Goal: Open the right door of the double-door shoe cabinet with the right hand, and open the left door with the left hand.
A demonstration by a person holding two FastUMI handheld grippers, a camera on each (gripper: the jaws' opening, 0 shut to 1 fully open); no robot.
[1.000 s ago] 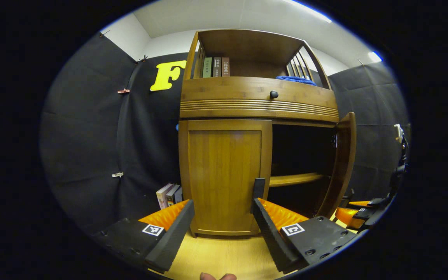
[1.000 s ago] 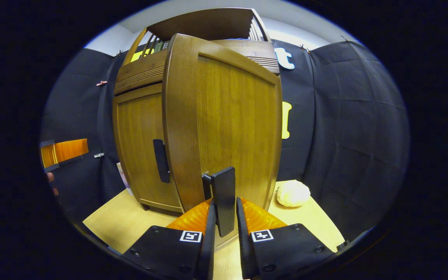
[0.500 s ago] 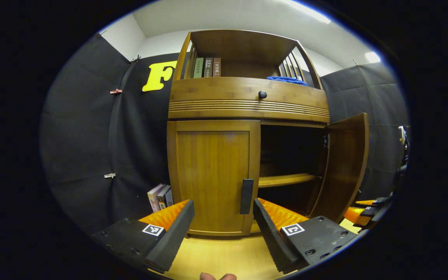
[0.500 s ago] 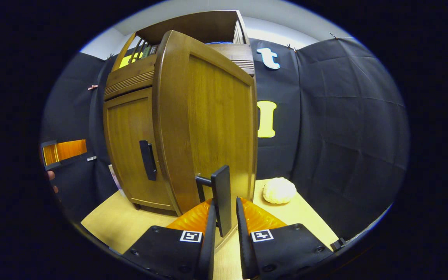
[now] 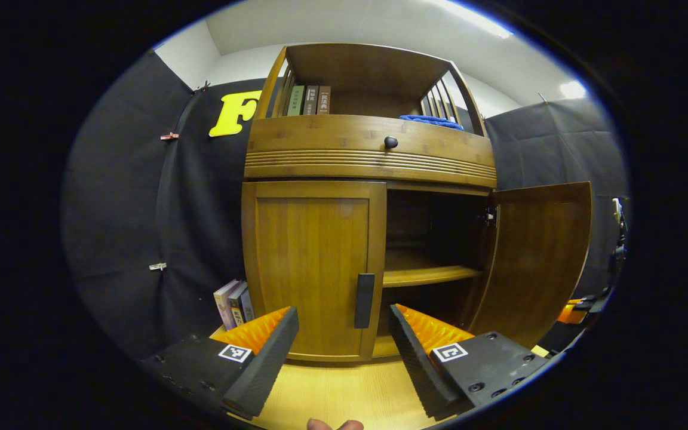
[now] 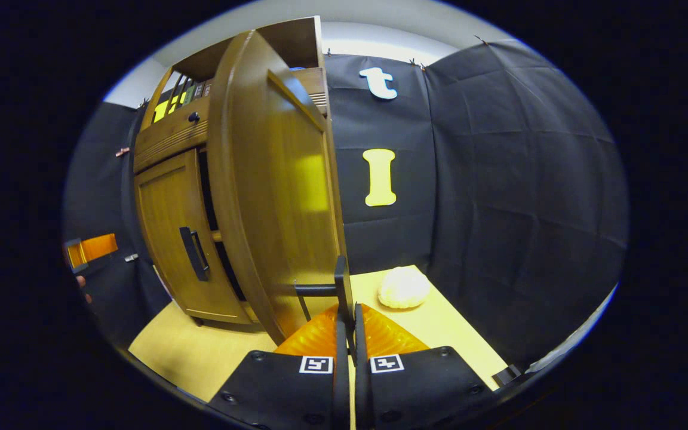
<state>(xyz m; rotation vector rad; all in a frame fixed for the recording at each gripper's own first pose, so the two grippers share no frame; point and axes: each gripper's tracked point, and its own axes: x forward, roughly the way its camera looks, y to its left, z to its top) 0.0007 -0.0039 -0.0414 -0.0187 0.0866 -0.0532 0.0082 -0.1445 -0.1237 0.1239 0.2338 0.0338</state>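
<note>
The wooden shoe cabinet (image 5: pixel 368 158) stands ahead of me. Its left door (image 5: pixel 311 269) is closed, with a dark vertical handle (image 5: pixel 364 292) on its right edge. My left gripper (image 5: pixel 343 313) is open, short of that handle, which shows in the gap between the fingers. The right door (image 5: pixel 538 257) stands swung wide open. In the right gripper view, the right door (image 6: pixel 272 197) runs edge-on, and my right gripper (image 6: pixel 348 310) is shut on its handle (image 6: pixel 340 285). The left gripper (image 6: pixel 90 249) shows far left.
Inside the open half a wooden shelf (image 5: pixel 421 275) crosses the dark interior. Books (image 5: pixel 230 298) lean beside the cabinet's left foot. A drawer knob (image 5: pixel 390 142), books and a blue cloth (image 5: pixel 430 120) sit higher up. A white round lump (image 6: pixel 404 288) lies behind the open door.
The right door has swung much farther open, drawn by my right gripper on its handle. The left door's handle has shifted from behind my left gripper's right finger into the gap.
</note>
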